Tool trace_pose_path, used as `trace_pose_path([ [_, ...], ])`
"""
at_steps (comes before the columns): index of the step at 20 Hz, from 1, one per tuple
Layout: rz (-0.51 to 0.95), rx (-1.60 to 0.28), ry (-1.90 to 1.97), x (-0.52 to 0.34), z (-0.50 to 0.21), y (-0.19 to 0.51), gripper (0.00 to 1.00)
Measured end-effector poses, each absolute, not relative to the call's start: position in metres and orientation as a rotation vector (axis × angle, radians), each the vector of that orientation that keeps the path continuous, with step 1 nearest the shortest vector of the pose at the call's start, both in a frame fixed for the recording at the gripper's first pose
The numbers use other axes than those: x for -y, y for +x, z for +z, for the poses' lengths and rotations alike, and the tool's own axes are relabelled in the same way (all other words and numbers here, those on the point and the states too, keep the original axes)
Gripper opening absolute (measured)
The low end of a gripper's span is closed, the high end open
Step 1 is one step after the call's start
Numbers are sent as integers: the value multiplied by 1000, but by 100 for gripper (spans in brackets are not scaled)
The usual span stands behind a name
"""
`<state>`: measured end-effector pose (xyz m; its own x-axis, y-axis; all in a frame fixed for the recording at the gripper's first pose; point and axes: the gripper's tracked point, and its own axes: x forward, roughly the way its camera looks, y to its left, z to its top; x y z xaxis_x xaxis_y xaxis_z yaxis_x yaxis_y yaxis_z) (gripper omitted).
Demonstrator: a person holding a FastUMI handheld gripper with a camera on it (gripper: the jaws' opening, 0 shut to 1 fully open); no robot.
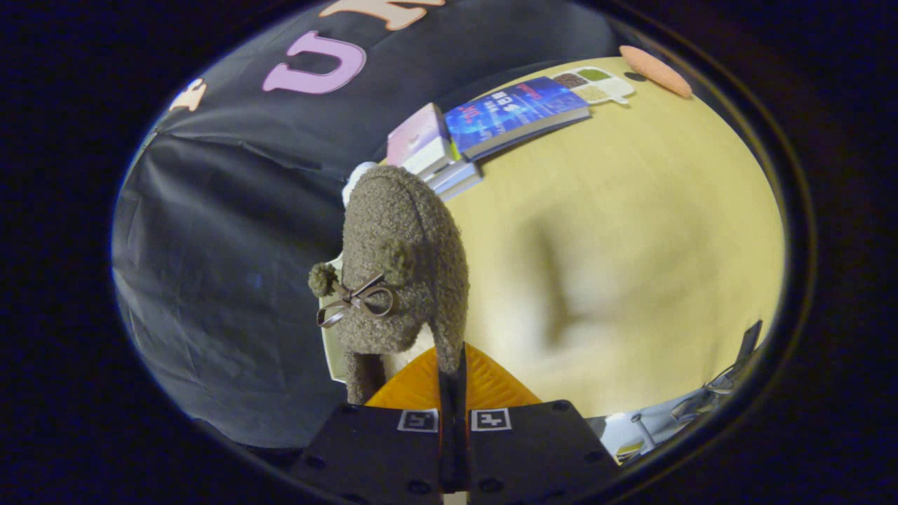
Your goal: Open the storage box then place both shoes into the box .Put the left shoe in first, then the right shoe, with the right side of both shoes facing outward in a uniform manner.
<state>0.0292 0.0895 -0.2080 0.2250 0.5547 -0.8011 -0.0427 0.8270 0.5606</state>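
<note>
A fuzzy grey-brown shoe with a small ribbon bow and a pompom hangs in the air above the table, held by its collar edge. My gripper is shut on that edge, both fingers pressed together with the fabric pinched between them. The shoe hangs just ahead of the fingers, toe pointing away, tilted against the dark booth wall. A pale rim peeks out beside and below the shoe; I cannot tell what it belongs to.
A yellow wooden table spreads beyond the fingers. At its far edge lie a stack of books, a blue book, a small compartment tray and an orange oval pad. Metal stand legs show beside the table.
</note>
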Motion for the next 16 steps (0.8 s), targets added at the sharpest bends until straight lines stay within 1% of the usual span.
trace_pose_path([
  [4,485,-1266,479,-153,-195,18,3],
  [7,491,-1261,481,-190,-196,12,3],
  [16,336,-1253,330,-253,-244,3,4],
])
